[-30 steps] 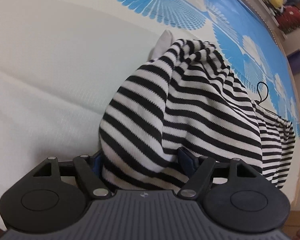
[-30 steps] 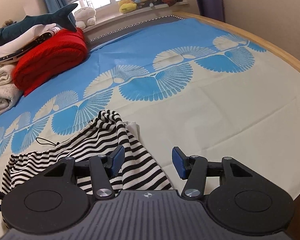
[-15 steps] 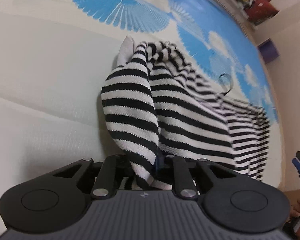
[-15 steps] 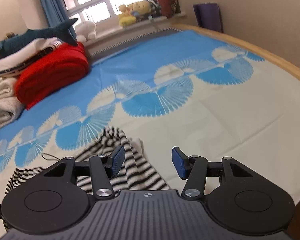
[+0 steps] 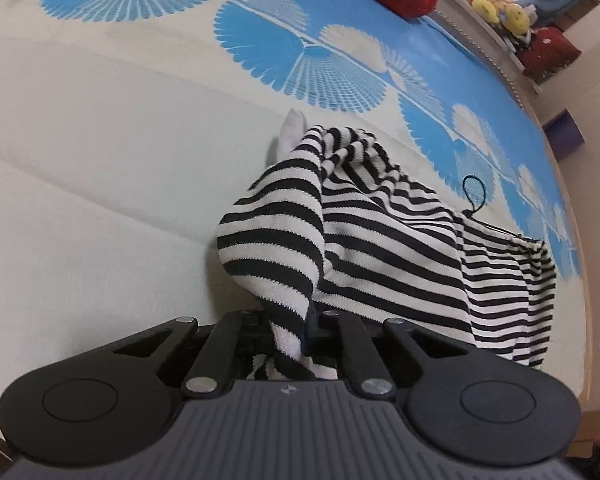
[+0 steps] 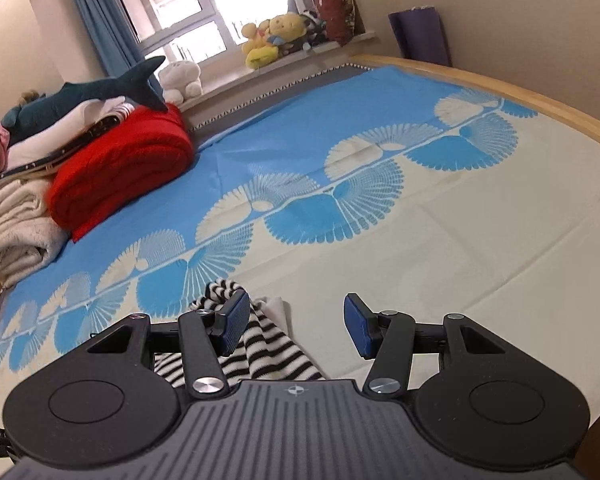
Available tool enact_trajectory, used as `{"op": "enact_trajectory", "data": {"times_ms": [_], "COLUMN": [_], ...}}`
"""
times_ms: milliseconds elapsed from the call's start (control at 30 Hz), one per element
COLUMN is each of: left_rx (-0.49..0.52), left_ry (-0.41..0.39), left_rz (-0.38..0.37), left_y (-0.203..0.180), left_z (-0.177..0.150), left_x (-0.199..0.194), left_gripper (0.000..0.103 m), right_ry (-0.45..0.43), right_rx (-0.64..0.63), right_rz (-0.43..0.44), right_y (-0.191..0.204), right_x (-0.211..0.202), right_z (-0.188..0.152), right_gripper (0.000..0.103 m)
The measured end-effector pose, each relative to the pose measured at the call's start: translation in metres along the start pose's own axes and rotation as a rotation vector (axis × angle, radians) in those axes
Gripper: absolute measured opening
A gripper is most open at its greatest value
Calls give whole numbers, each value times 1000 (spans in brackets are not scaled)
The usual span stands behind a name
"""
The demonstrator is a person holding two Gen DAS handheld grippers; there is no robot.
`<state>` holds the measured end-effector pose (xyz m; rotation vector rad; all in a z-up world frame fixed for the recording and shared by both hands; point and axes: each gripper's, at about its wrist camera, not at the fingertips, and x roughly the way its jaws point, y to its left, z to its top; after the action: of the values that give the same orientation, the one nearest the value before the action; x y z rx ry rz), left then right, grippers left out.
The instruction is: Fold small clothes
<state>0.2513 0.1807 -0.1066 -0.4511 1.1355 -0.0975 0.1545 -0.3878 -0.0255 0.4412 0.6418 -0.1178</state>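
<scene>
A small black-and-white striped garment (image 5: 380, 240) lies crumpled on the blue-and-cream bedsheet (image 5: 120, 160). My left gripper (image 5: 296, 332) is shut on a near edge of the garment and holds that part lifted, so the cloth drapes away from the jaws. A black drawstring loop (image 5: 474, 192) sticks out at its far side. In the right wrist view the garment (image 6: 260, 344) shows low between and left of the fingers. My right gripper (image 6: 296, 322) is open and empty, raised above the garment's end.
A red folded blanket (image 6: 120, 172), cream towels (image 6: 12, 232) and a plush shark (image 6: 84, 96) are stacked at the bed's far left. Stuffed toys (image 6: 268, 40) sit on the windowsill. The wooden bed edge (image 6: 540, 108) runs along the right.
My left gripper closed on the striped garment's edge and pulled it up and back. My right gripper rose and tilted up, staying open.
</scene>
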Motion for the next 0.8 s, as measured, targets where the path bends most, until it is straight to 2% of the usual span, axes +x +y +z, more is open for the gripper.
{"op": "enact_trajectory", "data": {"times_ms": [133, 200, 233, 267, 333, 433, 533, 567, 600, 633, 667, 733, 800], "left_rx": [-69, -146, -174, -196, -215, -238, -214, -196, -180, -159, -140, -76, -55], "left_ry": [24, 42, 54, 71, 119, 157, 163, 165, 168, 174, 175, 154, 135], "left_rz": [-32, -38, -35, -21, 12, 12, 7, 4, -1, -14, -27, -11, -16], "left_y": [9, 19, 24, 28, 35, 41, 36, 32, 30, 26, 22, 13, 8], "left_z": [3, 6, 7, 7, 8, 9, 11, 11, 11, 10, 10, 10, 11], "left_x": [5, 10, 13, 17, 27, 37, 41, 43, 44, 45, 46, 44, 40], "left_gripper": [15, 28, 45, 50, 52, 55, 54, 51, 45, 26, 19, 14, 12], "right_ry": [8, 10, 11, 11, 11, 8, 15, 20, 26, 32, 37, 45, 54], "right_rx": [-14, -23, -30, -36, -51, -80, -102, -106, -109, -112, -113, -114, -118], "right_rz": [1, 4, 5, 6, 11, 18, 18, 17, 16, 16, 16, 15, 11], "right_y": [-1, 0, 0, 1, 2, 4, 4, 4, 4, 5, 5, 7, 10], "right_x": [1, 1, 1, 0, 0, 0, 3, 4, 6, 7, 9, 12, 14], "right_z": [0, -1, -2, -3, -3, -2, -3, -3, -3, -3, -3, -4, -5], "right_gripper": [54, 54, 54, 54, 54, 54, 54, 54, 54, 54, 54, 54, 54]}}
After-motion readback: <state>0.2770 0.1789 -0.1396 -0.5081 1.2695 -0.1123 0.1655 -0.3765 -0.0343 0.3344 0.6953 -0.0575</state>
